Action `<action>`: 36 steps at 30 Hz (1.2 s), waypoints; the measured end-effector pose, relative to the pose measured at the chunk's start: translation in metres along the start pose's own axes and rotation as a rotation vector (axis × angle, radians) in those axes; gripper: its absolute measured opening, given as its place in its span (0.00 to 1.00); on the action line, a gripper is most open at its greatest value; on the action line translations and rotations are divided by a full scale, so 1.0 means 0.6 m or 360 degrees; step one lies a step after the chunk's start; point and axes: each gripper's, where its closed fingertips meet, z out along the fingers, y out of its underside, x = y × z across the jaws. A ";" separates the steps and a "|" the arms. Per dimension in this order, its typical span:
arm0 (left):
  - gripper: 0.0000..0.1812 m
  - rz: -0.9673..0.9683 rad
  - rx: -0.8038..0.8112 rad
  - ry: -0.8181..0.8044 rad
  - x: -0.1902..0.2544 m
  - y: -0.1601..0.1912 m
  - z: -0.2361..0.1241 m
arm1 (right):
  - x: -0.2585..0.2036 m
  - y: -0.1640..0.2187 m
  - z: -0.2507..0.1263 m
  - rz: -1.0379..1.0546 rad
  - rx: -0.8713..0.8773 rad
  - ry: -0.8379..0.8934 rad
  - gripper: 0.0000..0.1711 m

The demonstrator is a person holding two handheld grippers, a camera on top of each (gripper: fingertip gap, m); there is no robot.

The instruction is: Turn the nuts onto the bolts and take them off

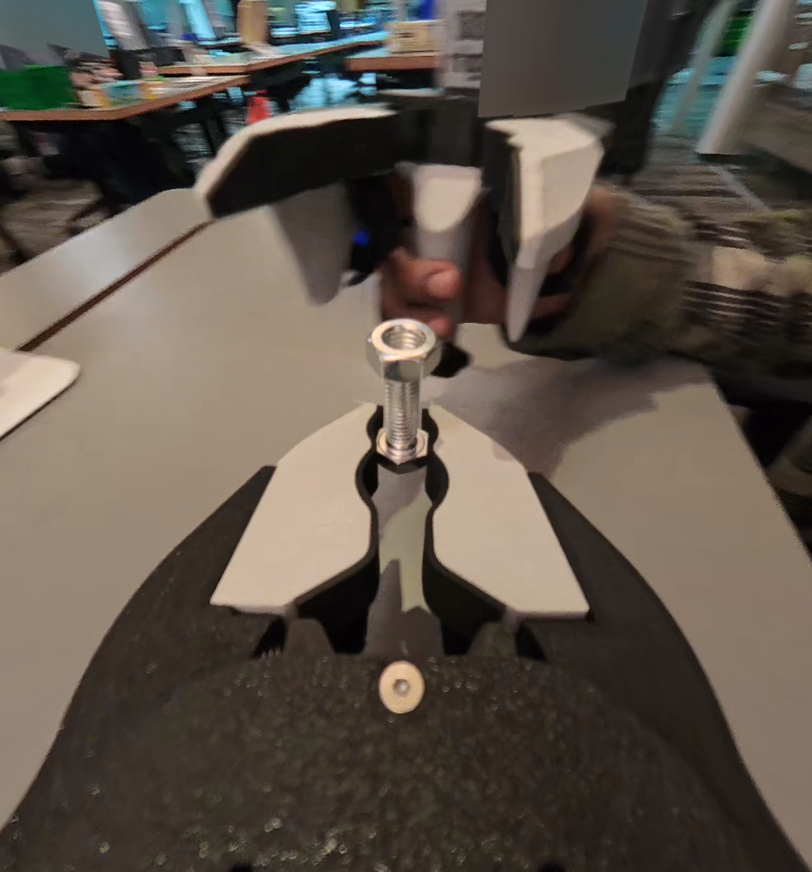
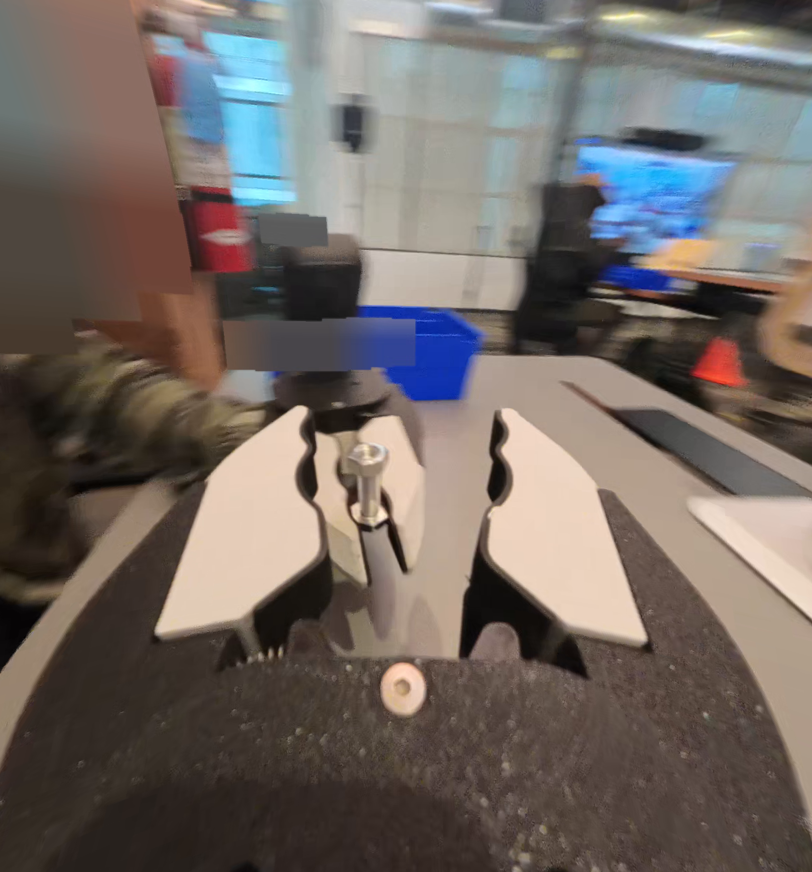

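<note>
A silver bolt (image 1: 400,415) stands upright with its hex head pinched between the tips of my left gripper (image 1: 401,424), which is shut on it just above the grey table (image 1: 205,377). A silver nut (image 1: 401,351) sits on the very top of the bolt's thread. My right gripper (image 1: 418,302) hangs open just beyond and above the nut, held by a hand. In the right wrist view my right gripper (image 2: 401,417) is open and empty, and the bolt (image 2: 367,500) with its nut (image 2: 367,456) stands a little ahead between its fingers, held in the left gripper (image 2: 371,524).
A white tray (image 1: 12,391) lies at the table's left edge and also shows in the right wrist view (image 2: 772,542). A black mat (image 2: 706,453) lies beyond it. A blue bin (image 2: 441,349) stands past the table's far edge. Desks and clutter fill the blurred background. The grippers' ends are close to 7 centimeters from one another.
</note>
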 end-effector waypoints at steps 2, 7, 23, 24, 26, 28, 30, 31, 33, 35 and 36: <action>0.08 -0.0038 -0.0010 -0.0194 -0.030 0.002 -0.008 | 0.037 0.001 -0.019 0.0010 -0.0042 0.0482 0.39; 0.08 -0.0125 -0.0040 -0.0430 -0.062 0.008 -0.021 | 0.022 0.002 -0.020 -0.0015 -0.0061 0.0950 0.32; 0.08 -0.0061 -0.0057 -0.0407 -0.049 0.008 -0.015 | 0.012 0.043 0.041 -0.0163 -0.0254 0.0866 0.11; 0.08 -0.0044 -0.0039 -0.0394 -0.046 0.005 -0.015 | 0.010 0.040 0.039 -0.0157 -0.0222 0.0833 0.11; 0.08 -0.0007 0.0007 -0.0355 -0.039 -0.004 -0.015 | 0.001 0.031 0.037 -0.0164 -0.0147 0.0725 0.11; 0.08 0.0036 0.0045 -0.0305 -0.028 -0.011 -0.014 | -0.010 0.024 0.034 -0.0192 -0.0088 0.0596 0.11; 0.08 0.0073 0.0084 -0.0242 -0.016 -0.018 -0.012 | -0.021 0.017 0.029 -0.0263 -0.0040 0.0488 0.11; 0.08 0.0091 0.0098 -0.0211 -0.010 -0.020 -0.011 | -0.029 0.015 0.028 -0.0284 -0.0018 0.0408 0.11; 0.08 0.0137 0.0130 -0.0144 0.003 -0.026 -0.010 | -0.043 0.008 0.022 -0.0307 0.0056 0.0251 0.11; 0.08 0.0190 0.0158 -0.0092 0.016 -0.031 -0.010 | -0.056 0.003 0.018 -0.0314 0.0099 0.0100 0.11; 0.08 0.0207 0.0165 -0.0072 0.020 -0.032 -0.009 | -0.062 0.002 0.016 -0.0325 0.0101 0.0031 0.11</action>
